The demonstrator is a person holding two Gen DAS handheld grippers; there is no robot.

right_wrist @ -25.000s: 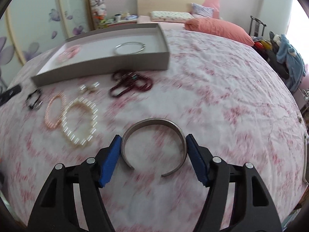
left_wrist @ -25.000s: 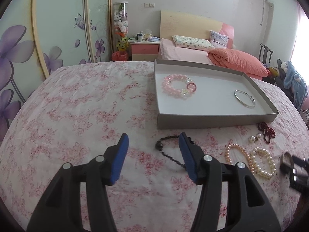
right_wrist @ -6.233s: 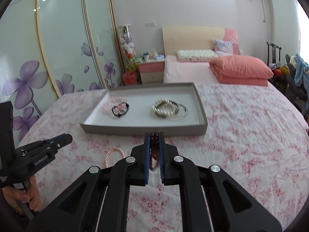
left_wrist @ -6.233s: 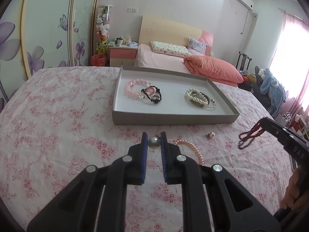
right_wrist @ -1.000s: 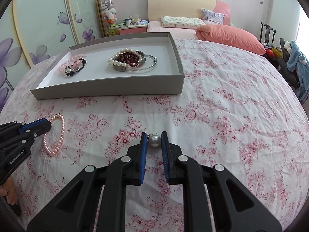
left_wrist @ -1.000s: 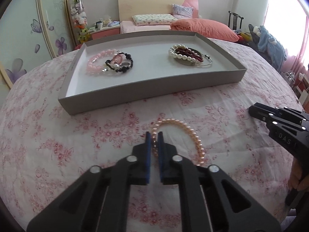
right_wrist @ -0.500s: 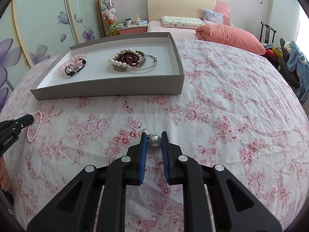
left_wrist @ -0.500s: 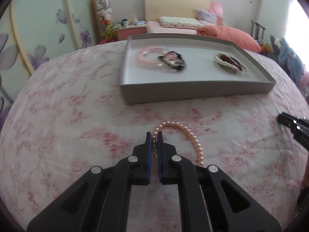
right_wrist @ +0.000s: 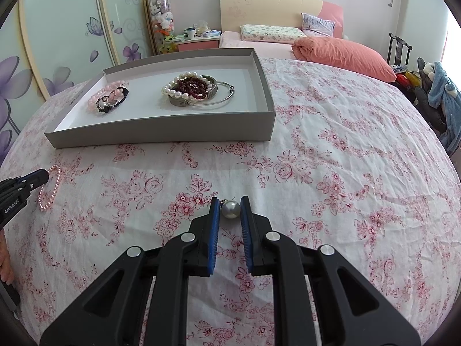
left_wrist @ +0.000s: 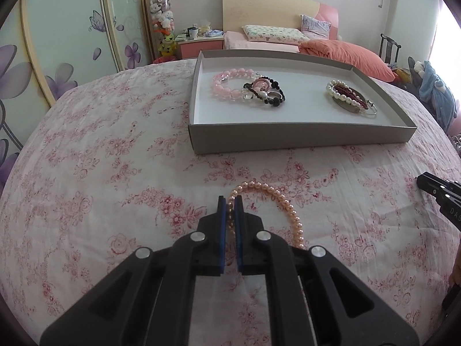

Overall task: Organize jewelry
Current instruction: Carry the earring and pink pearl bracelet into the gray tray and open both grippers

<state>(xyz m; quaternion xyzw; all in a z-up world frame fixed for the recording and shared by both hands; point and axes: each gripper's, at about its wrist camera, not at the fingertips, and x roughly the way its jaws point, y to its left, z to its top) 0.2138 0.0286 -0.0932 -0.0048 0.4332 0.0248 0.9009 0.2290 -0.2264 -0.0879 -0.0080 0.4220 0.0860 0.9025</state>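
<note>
Though most of the lettering around me is too small to read, the side of my left claw (right_wrist: 43, 175) shows "GenRobotAI" in white from the right wrist view, and the body of my right claw (left_wrist: 422, 179) shows the start of a word, "DAS", at the edge of the left wrist view. My left claw (left_wrist: 230, 204) is closed tight on the peach pearl bracelet (left_wrist: 283, 206), whose loop lies on the floral sheet (left_wrist: 100, 173) curving off to the claw's right. My right claw (right_wrist: 230, 206) is nearly closed on a single grey pearl earring (right_wrist: 230, 209) — the blue pads press it on both sides. Ahead of both claws sits the grey tray (right_wrist: 161, 131). Only the right view shows the silver bangle (right_wrist: 223, 96) fully, beside the white pearls (right_wrist: 178, 88) ringing the dark red beads (right_wrist: 193, 85); the left view better separates the pink bead bracelet (left_wrist: 227, 86) from the black bead bracelet (left_wrist: 270, 93) lying over it.
</note>
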